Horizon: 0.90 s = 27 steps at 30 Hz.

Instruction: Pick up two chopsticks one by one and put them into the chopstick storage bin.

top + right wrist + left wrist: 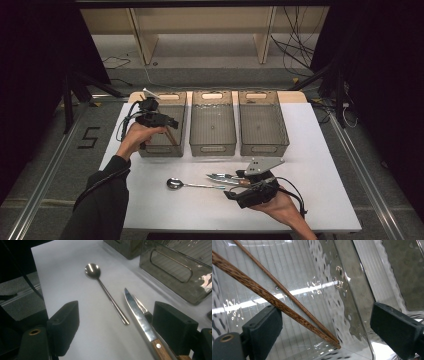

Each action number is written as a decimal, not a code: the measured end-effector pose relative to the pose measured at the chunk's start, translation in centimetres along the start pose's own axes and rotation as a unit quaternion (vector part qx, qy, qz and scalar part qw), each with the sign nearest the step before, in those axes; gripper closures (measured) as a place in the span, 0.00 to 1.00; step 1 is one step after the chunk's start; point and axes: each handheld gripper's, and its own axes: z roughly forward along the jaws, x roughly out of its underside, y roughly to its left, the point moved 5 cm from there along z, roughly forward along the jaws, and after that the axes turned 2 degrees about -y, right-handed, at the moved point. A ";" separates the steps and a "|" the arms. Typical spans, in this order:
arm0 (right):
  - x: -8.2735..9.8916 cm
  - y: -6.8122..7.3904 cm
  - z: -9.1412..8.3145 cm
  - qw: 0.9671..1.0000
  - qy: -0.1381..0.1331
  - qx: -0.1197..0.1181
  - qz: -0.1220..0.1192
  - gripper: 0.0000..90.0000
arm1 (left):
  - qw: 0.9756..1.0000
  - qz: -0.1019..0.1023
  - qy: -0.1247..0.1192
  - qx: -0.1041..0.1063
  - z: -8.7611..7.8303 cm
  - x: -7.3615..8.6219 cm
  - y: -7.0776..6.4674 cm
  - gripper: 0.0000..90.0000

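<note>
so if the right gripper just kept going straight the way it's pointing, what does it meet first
Probably the wood-handled steel knife, which lies between the open jaws of the right gripper, with a fork close beside it. Farther ahead lies the long metal spoon on the white table. Depth is hard to judge.

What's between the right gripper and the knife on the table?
Nothing visible. The right gripper stands open just above the table, and the knife lies between its jaws, with a fork right beside the blade. The spoon lies apart, off to the side.
</note>
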 end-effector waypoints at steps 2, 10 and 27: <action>0.0 0.0 0.0 1.000 0.000 0.000 -0.001 0.25 | 1.000 0.001 -0.002 0.003 -0.1 -0.1 -0.1 0.12; 0.0 0.1 0.0 1.000 0.001 -0.001 -0.002 0.25 | 1.000 0.015 0.009 -0.005 0.3 -0.1 -0.5 0.12; -0.1 0.0 0.0 1.000 -0.001 -0.001 -0.001 0.25 | 0.999 0.018 -0.027 0.022 -1.4 0.2 -1.1 0.12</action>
